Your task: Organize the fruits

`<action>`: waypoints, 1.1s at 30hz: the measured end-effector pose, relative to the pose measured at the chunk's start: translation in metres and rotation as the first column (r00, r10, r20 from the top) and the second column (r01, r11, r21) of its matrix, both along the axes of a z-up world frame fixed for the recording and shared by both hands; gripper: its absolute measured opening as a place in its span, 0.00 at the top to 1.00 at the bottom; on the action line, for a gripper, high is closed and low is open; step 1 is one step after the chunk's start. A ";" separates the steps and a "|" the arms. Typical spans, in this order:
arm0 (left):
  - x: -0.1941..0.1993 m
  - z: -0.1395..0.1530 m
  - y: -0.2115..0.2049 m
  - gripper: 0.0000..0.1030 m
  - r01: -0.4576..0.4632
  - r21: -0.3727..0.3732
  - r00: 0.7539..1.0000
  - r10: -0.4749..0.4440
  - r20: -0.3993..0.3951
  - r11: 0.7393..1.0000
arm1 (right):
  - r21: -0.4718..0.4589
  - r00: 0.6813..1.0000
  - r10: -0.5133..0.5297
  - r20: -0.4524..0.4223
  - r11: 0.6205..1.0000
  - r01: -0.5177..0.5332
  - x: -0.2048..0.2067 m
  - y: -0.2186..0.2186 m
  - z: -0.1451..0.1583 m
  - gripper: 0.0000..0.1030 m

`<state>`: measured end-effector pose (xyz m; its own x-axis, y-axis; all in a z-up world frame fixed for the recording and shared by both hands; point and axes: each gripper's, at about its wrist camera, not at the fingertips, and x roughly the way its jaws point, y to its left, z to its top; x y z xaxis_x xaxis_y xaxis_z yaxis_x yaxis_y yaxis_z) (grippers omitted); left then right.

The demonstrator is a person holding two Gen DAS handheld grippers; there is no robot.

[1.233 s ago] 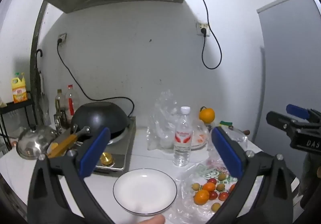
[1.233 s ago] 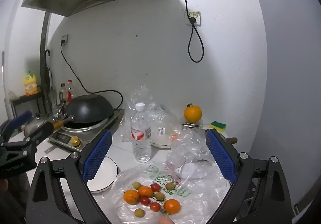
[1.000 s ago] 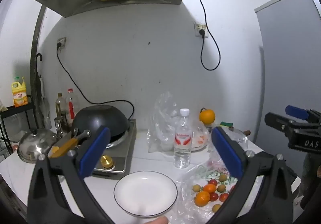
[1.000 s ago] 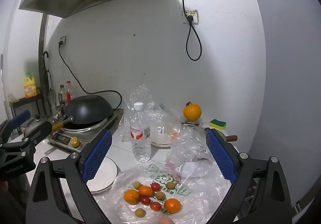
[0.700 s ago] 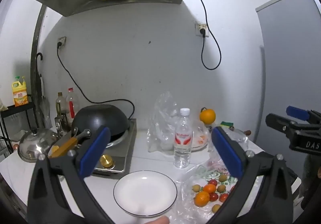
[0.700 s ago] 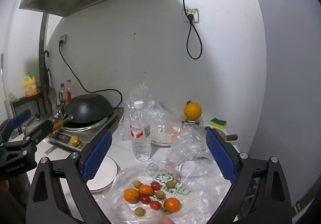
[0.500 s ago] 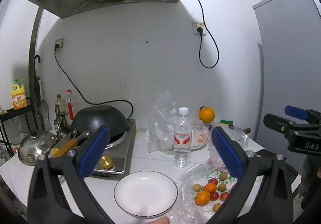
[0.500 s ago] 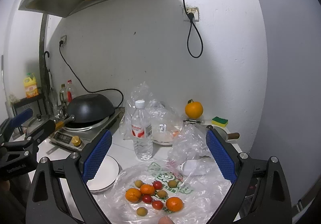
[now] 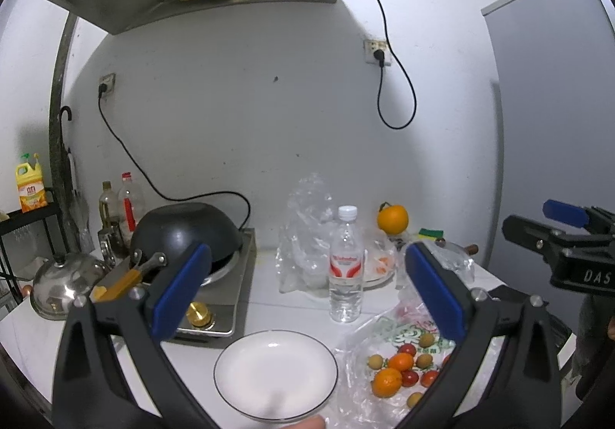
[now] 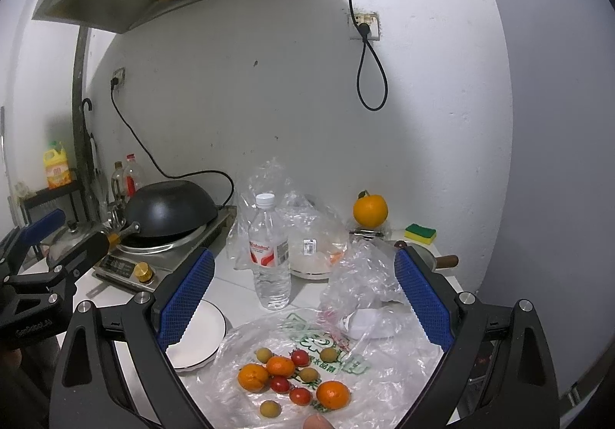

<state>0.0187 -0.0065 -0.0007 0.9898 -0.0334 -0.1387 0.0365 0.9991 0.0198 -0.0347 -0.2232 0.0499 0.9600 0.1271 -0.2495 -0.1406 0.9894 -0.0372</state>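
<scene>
My right gripper point(image 10: 303, 298) hangs wide open and empty above the small fruits point(image 10: 292, 377), which lie on a flattened plastic bag point(image 10: 384, 383) on the worktop point(image 10: 238, 298). My left gripper point(image 9: 305, 292), just as wide and empty, hovers over the empty white plate point(image 9: 275, 371) beside the bag. To begin well, I judge I should come down on one mandarin point(image 10: 333, 395) at the edge of the cluster, closing gently so its soft skin isn't crushed and the film doesn't snag.
</scene>
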 end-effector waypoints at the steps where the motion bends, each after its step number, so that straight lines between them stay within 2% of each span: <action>1: 0.000 0.000 -0.001 0.01 -0.002 0.001 1.000 0.002 0.001 1.000 | 0.000 1.000 0.000 -0.001 1.000 0.000 0.000 0.000 0.000 0.06; 33: 0.001 -0.003 0.018 0.01 -0.011 -0.035 1.000 0.011 0.012 0.999 | -0.034 1.000 0.012 -0.014 0.999 -0.012 0.012 0.015 0.003 0.06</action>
